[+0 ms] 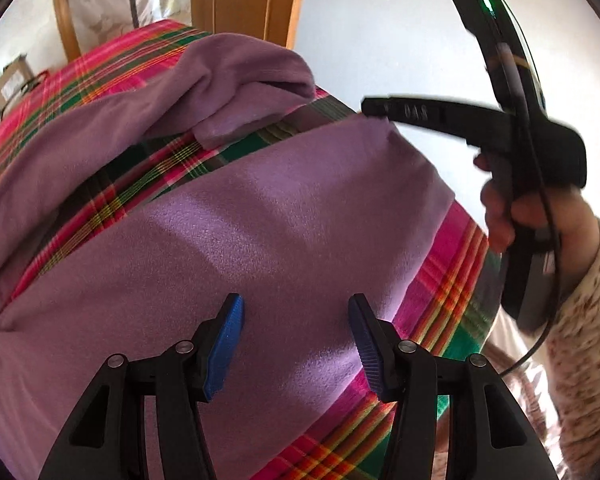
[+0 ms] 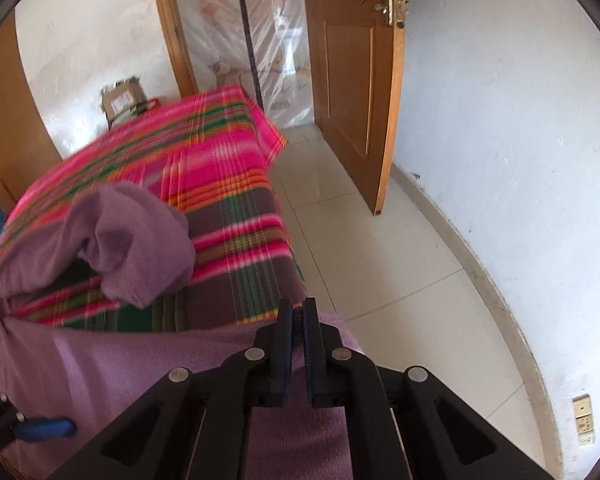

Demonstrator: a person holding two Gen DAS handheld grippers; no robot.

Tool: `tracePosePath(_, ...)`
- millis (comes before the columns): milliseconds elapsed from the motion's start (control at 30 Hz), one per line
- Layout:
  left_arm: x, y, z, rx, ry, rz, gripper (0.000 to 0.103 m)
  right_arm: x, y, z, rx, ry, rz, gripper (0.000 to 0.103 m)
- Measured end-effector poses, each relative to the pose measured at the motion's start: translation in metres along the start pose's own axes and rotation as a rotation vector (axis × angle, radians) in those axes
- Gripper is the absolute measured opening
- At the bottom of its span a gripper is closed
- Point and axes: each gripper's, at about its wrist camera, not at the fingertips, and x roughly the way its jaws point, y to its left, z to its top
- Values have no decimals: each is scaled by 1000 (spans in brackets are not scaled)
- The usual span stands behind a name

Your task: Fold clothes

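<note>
Spread left gripper hovers over purple garment; right gripper pinches its corner, which could slip free if tugged across plaid bedcover

Lilac fleece garment; pink/green/orange plaid bedcover; blue finger pads, blk frames; floral beige sleeve.

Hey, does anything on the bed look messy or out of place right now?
Yes. The purple fleece garment lies mostly flat on the plaid bedcover, but its far part is bunched in a crumpled heap. The right gripper pinches the garment's right edge.
</note>
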Motion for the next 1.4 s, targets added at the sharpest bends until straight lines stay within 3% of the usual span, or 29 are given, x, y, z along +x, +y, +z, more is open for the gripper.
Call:
tracePosePath(667,7,-11,-8,31,-22,19,60,23,5,19,12,15,-16,6)
tracePosePath(800,-2,-5,-18,-9,-36,-30,60,17,0,17,59,29,10,8)
tracePosePath(933,-21,11,-29,-48,-95,33,60,-10,1,8,53,1,42,9)
tracePosePath(1067,-44,56,-48,-43,-122,152,60,-39,9,-9,-12,-12,70,23)
tracePosePath(1267,-53,70,-104,102,-44,237,60,-66,24,-47,-78,14,151,29)
tracePosePath(1400,-56,71,-127,100,-19,247,60,-71,43,-72,-127,45,207,30)
